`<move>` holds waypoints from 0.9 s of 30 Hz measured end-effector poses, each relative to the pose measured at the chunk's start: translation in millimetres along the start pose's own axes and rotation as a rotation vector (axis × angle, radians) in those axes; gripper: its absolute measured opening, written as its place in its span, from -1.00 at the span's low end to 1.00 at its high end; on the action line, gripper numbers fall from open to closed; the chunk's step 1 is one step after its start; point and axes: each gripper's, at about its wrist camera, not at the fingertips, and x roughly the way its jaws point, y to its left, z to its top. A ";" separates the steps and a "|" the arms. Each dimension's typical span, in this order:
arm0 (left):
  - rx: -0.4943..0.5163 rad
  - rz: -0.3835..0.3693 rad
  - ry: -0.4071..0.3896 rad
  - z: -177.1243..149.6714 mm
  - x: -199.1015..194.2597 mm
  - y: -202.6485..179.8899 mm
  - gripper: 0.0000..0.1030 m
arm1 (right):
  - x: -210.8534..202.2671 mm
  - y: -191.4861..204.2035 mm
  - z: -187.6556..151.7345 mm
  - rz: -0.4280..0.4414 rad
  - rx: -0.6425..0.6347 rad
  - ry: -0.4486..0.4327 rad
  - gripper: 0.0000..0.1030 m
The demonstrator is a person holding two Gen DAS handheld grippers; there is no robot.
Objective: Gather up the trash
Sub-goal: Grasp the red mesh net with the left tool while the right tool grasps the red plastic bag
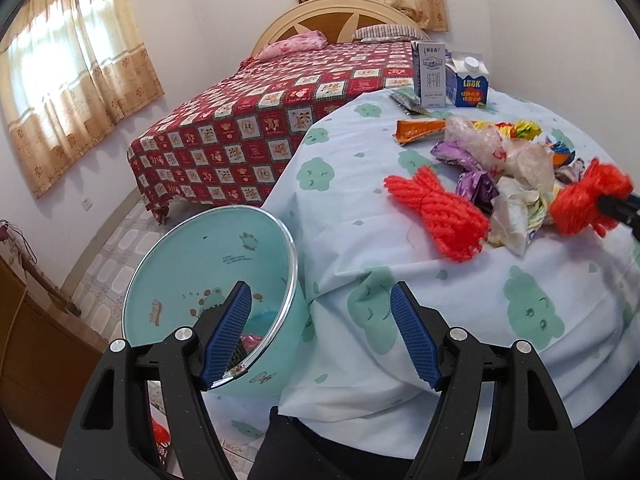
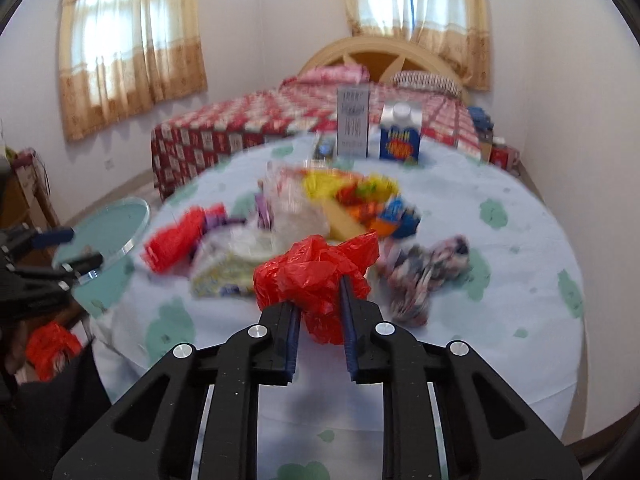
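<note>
Cloud-print tablecloth (image 1: 460,280) | blue carton (image 1: 469,82) reads "LOOK" | grey carton (image 1: 430,76) illegible

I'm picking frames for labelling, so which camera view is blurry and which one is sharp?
Right wrist view: smeared by motion blur, only the right gripper and its red plastic bag fairly crisp. Left wrist view: sharp, carton lettering visible; fisheye bending in both.

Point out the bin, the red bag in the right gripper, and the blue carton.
teal bin (image 1: 168,272), left wrist view, inner wall.
red plastic bag (image 2: 316,276), right wrist view, crumpled middle.
blue carton (image 1: 472,90), left wrist view, front face.
</note>
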 end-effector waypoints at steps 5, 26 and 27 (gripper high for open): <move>-0.009 -0.019 -0.020 9.4 -3.9 -10.8 0.38 | -24.7 -13.8 15.6 -0.016 0.060 -0.098 -0.63; -0.031 -0.174 0.079 28.7 40.9 -57.5 -0.65 | -8.7 -57.2 -3.7 -0.071 0.155 -0.107 -0.62; -0.024 -0.174 0.065 29.0 37.0 -53.6 -0.69 | -9.6 -55.7 -2.6 -0.068 0.153 -0.109 -0.62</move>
